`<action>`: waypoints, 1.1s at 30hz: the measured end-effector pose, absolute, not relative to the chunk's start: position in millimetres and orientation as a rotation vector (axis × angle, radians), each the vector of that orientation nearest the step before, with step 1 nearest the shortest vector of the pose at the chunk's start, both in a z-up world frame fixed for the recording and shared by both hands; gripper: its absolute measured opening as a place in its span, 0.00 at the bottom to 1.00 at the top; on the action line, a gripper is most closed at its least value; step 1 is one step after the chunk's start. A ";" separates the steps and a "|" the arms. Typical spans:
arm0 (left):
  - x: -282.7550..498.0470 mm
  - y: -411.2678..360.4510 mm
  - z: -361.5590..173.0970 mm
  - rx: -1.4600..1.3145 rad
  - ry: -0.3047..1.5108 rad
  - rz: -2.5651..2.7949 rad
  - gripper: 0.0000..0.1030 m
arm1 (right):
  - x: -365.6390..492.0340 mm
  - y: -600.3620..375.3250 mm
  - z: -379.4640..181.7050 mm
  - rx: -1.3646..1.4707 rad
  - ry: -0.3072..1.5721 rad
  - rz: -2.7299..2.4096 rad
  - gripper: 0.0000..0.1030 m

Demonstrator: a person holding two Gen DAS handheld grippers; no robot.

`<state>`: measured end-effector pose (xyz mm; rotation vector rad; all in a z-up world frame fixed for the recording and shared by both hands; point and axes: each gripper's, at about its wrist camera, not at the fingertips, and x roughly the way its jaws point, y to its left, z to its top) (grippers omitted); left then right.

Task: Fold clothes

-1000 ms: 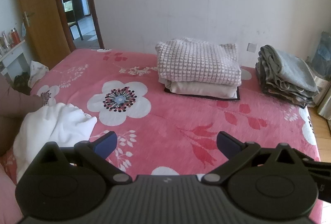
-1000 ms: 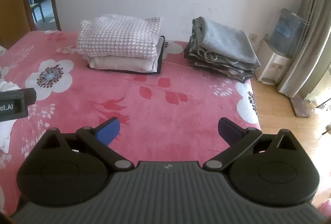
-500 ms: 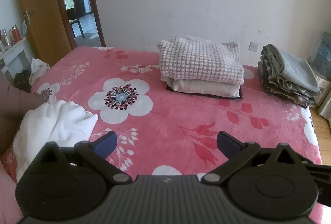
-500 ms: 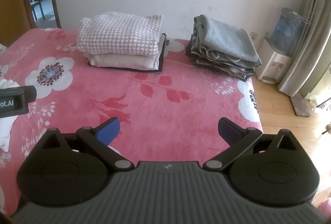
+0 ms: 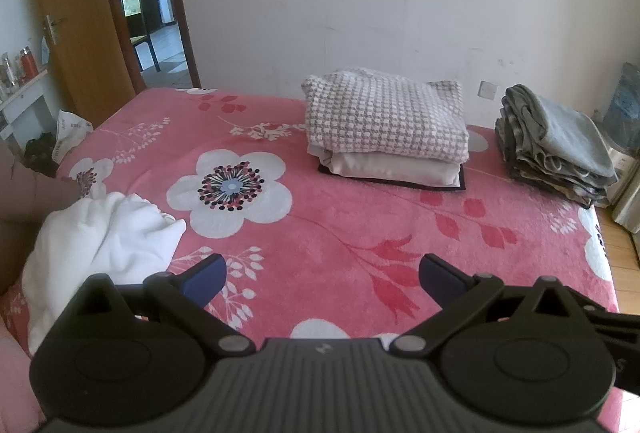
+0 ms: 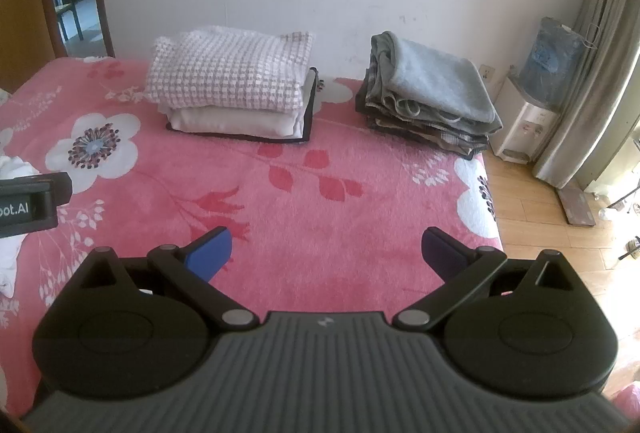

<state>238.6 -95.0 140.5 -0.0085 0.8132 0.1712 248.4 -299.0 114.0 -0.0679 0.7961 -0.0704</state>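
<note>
A crumpled white garment (image 5: 96,245) lies unfolded at the near left of the pink flowered bed (image 5: 340,233); its edge shows in the right wrist view (image 6: 10,253). My left gripper (image 5: 322,279) is open and empty above the bed, just right of the garment. My right gripper (image 6: 326,251) is open and empty above the bed's near middle. A folded stack topped by a checked cloth (image 5: 384,131) sits at the back, also in the right wrist view (image 6: 232,85). A folded grey stack (image 5: 556,149) sits at the back right corner, also in the right wrist view (image 6: 432,97).
A white wall runs behind the bed. An open wooden door (image 5: 76,13) and doorway are at the back left. A water dispenser (image 6: 528,113) and curtain (image 6: 600,45) stand on the wood floor right of the bed. The left gripper's body (image 6: 28,203) shows at the right view's left edge.
Both cameras have drifted slightly so the folded stacks sit a little lower in view. Both grippers stay open and empty. The clothes have not moved.
</note>
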 end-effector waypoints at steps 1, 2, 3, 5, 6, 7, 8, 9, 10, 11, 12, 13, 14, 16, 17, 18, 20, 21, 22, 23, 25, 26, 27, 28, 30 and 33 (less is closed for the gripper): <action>238.5 -95.2 140.8 -0.009 0.813 0.171 1.00 | 248.4 -299.0 114.0 -0.068 0.796 -0.070 0.99; 238.4 -95.2 140.8 -0.009 0.813 0.170 1.00 | 248.3 -299.1 114.1 -0.068 0.795 -0.070 0.99; 238.2 -95.2 140.8 -0.010 0.812 0.170 1.00 | 248.2 -299.0 114.0 -0.070 0.793 -0.071 0.99; 238.3 -95.2 140.9 -0.010 0.812 0.169 1.00 | 248.3 -298.6 113.9 -0.073 0.793 -0.071 0.99; 238.5 -95.4 140.9 -0.010 0.813 0.169 1.00 | 248.2 -298.4 113.6 -0.073 0.794 -0.071 0.99; 238.4 -95.3 140.9 -0.010 0.813 0.168 1.00 | 248.2 -298.6 113.3 -0.072 0.795 -0.071 0.99; 238.5 -95.2 140.8 -0.010 0.814 0.169 1.00 | 248.4 -298.8 113.0 -0.072 0.797 -0.071 0.99; 238.5 -95.3 140.5 -0.011 0.814 0.168 1.00 | 248.7 -299.1 112.6 -0.072 0.799 -0.072 0.99; 238.5 -95.5 140.3 -0.011 0.815 0.168 1.00 | 249.0 -299.3 112.3 -0.073 0.800 -0.073 0.99; 238.5 -95.6 140.0 -0.011 0.815 0.168 1.00 | 249.2 -299.4 112.0 -0.075 0.801 -0.074 0.99; 238.3 -95.7 139.5 -0.010 0.816 0.168 1.00 | 249.3 -299.4 111.9 -0.076 0.801 -0.075 0.99; 238.2 -95.6 139.1 -0.009 0.818 0.167 1.00 | 249.3 -299.3 112.0 -0.077 0.800 -0.075 0.99; 238.2 -95.7 138.8 -0.010 0.819 0.166 1.00 | 249.1 -299.3 111.9 -0.076 0.800 -0.075 0.99; 238.6 -95.5 138.3 -0.011 0.821 0.166 1.00 | 249.0 -299.3 112.0 -0.078 0.800 -0.075 0.99; 238.9 -95.5 138.1 -0.011 0.822 0.167 1.00 | 249.0 -299.1 112.1 -0.079 0.799 -0.075 0.99; 239.2 -95.4 137.9 -0.012 0.823 0.167 1.00 | 248.9 -298.8 112.2 -0.080 0.799 -0.074 0.99; 239.9 -95.3 137.5 -0.013 0.825 0.167 1.00 | 248.2 -298.2 112.3 -0.081 0.798 -0.071 0.99; 239.9 -95.5 137.5 -0.013 0.826 0.166 1.00 | 248.1 -298.2 112.4 -0.083 0.797 -0.071 0.99; 239.8 -95.6 137.5 -0.013 0.826 0.165 1.00 | 248.0 -298.3 112.6 -0.084 0.797 -0.072 0.99; 239.5 -95.5 137.4 -0.014 0.826 0.165 1.00 | 248.0 -298.5 112.8 -0.085 0.796 -0.073 0.99; 239.0 -95.0 137.0 -0.015 0.826 0.165 1.00 | 248.0 -298.8 113.3 -0.086 0.796 -0.075 0.99; 238.7 -94.7 136.7 -0.015 0.826 0.165 1.00 | 248.1 -298.8 113.5 -0.086 0.797 -0.074 0.99; 238.5 -94.5 136.4 -0.015 0.825 0.165 1.00 | 248.2 -298.3 113.8 -0.087 0.797 -0.074 0.99; 238.3 -94.3 135.9 -0.016 0.827 0.165 1.00 | 248.2 -298.2 114.0 -0.088 0.796 -0.076 0.99; 237.7 -94.1 134.9 -0.018 0.829 0.166 1.00 | 248.2 -297.6 113.9 -0.089 0.796 -0.077 0.99; 237.0 -94.5 133.5 -0.018 0.833 0.165 1.00 | 248.9 -297.2 113.1 -0.090 0.802 -0.073 0.99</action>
